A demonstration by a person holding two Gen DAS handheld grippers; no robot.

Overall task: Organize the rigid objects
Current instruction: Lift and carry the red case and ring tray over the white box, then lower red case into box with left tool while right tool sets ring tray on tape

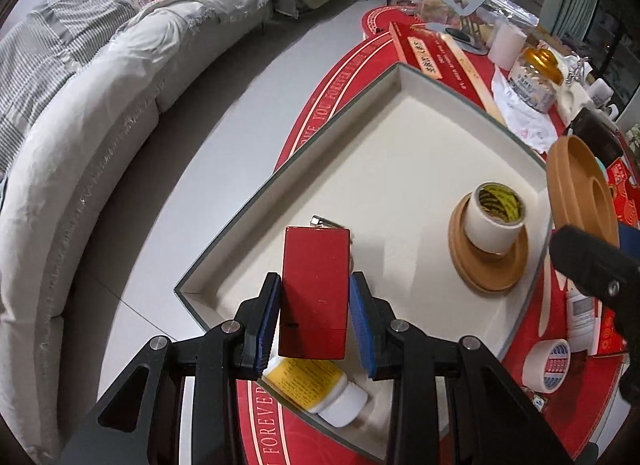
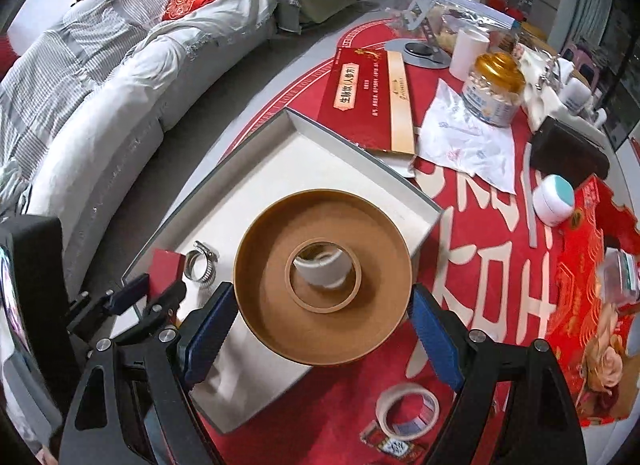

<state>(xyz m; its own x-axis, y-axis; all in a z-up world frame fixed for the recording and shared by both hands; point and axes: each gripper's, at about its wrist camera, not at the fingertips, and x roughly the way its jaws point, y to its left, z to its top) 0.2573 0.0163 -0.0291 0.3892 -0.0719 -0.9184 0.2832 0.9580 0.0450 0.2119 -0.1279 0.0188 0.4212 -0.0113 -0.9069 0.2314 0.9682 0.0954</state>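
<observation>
The left gripper (image 1: 314,299) clamps a red box (image 1: 314,291) and the right gripper (image 2: 322,331) clamps a brown tape roll (image 2: 323,285), both over the white tray (image 1: 400,137); lower each flat onto bare floor before releasing.

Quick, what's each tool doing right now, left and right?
Left tool: closed on the red box, above the white tray.
Right tool: closed on the brown tape roll, held over the tray.

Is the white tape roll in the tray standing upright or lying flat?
Upright: the white tape roll stands on end on a brown disc inside the tray, its open core facing up.
</observation>
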